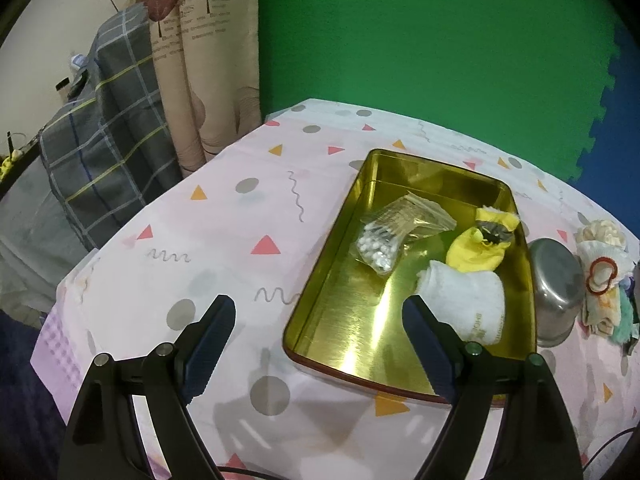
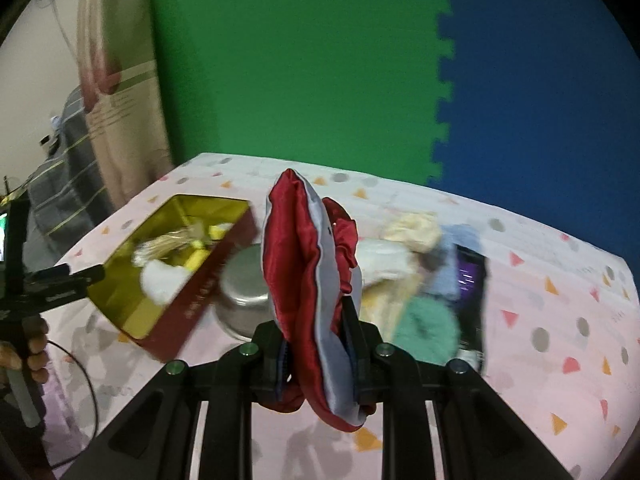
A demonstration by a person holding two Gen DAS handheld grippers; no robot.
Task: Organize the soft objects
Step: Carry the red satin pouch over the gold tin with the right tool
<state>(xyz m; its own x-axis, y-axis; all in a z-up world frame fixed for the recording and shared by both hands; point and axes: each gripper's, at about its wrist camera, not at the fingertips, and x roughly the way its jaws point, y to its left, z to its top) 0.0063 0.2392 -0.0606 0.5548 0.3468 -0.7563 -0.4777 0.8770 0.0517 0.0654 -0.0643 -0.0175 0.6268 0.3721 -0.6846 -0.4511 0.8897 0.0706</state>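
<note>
A gold tin box (image 1: 344, 312) with red sides (image 2: 192, 304) lies open on the patterned tablecloth. Inside it are a clear bag of cotton swabs (image 1: 392, 236), a yellow cloth (image 1: 476, 252) and a white rolled cloth (image 1: 468, 304). My left gripper (image 1: 320, 340) hangs open over the tin's near left corner with nothing between its fingers. My right gripper (image 2: 316, 344) is shut on a red and grey satin cloth (image 2: 304, 264), lifted above the table, to the right of the tin. A pile of soft things (image 2: 420, 272) lies behind it.
A steel bowl (image 1: 556, 292) (image 2: 244, 288) stands upside down beside the tin's right side. A dark purple packet (image 2: 472, 296) sits in the pile. A hand (image 2: 32, 352) holds the left gripper's handle at the left edge. Green and blue foam mats back the table.
</note>
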